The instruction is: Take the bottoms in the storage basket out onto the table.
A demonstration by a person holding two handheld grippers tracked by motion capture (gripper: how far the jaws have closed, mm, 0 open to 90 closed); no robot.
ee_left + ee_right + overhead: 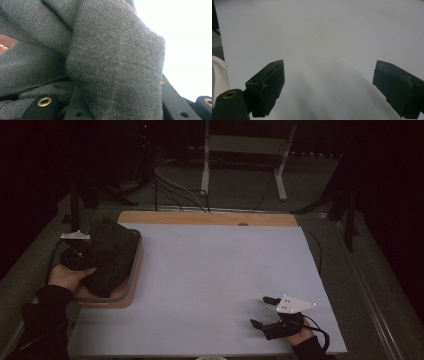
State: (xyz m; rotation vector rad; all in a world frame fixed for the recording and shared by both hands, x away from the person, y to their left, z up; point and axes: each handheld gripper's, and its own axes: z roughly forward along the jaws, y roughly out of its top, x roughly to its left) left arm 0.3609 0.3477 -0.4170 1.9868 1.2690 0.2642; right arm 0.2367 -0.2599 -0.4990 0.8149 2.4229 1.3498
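Dim high view, dark surroundings, blown-out white glare, close blur

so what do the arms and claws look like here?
Both claws are black with blocky jaws. The right claw carries a light grey three-cornered plate with small dark dots and trails a black cable. The left claw shows brass-coloured eyelets. Both forearms wear dark sleeves.

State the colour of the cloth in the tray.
Dark grey cloth, with a fine twill weave; the left gripper view shows it best.
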